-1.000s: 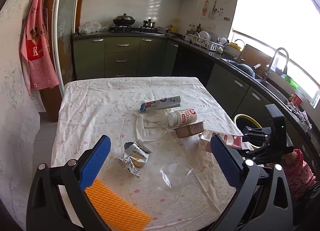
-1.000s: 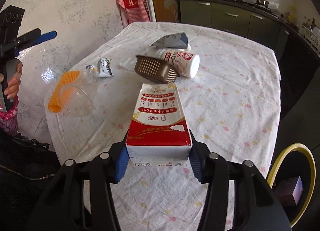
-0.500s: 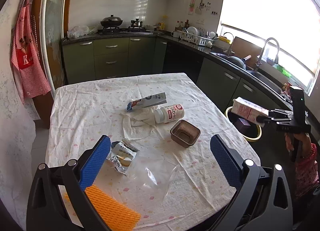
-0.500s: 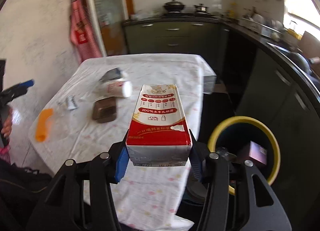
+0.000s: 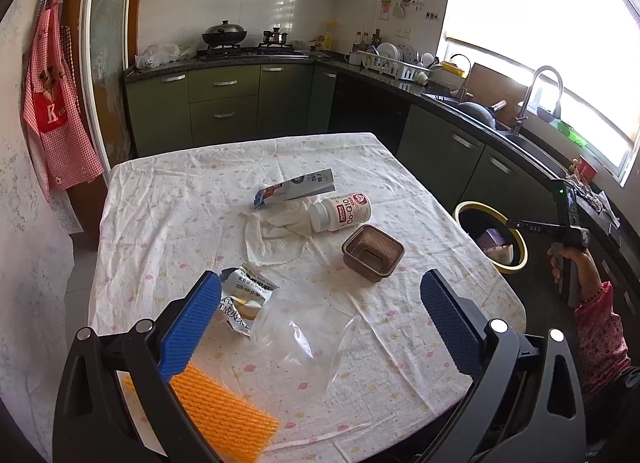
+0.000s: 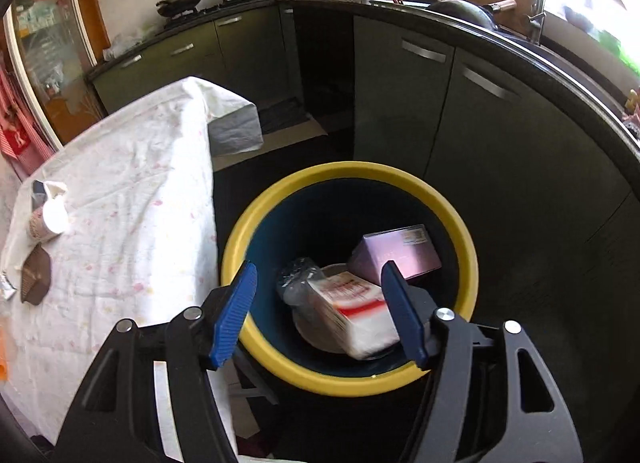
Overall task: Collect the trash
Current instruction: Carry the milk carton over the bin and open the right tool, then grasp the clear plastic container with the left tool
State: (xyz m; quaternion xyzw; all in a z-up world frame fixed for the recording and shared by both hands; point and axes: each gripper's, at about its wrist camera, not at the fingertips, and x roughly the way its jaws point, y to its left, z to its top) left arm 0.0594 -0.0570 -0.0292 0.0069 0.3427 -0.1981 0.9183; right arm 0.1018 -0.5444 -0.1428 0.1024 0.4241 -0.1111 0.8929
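Note:
My right gripper [image 6: 320, 311] is open and empty above the yellow-rimmed bin [image 6: 256, 219]. The red and white milk carton [image 6: 352, 311] lies blurred inside the bin beside a purple box [image 6: 400, 251] and a crumpled clear bag [image 6: 298, 279]. My left gripper [image 5: 320, 327] is open over the table's near edge. On the tablecloth [image 5: 168, 215] lie a snack wrapper [image 5: 244, 299], clear plastic film [image 5: 308, 339], orange foam netting [image 5: 224, 419], a brown tray [image 5: 374, 257], a white bottle [image 5: 340, 211], a tissue [image 5: 276, 235] and a blue carton [image 5: 296, 193].
The bin [image 5: 520, 231] stands on the floor off the table's right edge, before dark green cabinets [image 6: 460, 111]. The right gripper [image 5: 532, 225] shows in the left wrist view over it. The counter holds a sink and tap [image 5: 536, 99].
My right gripper swung from the table to over the bin and opened. The milk carton left its jaws and dropped into the bin. My left gripper stayed open over the table.

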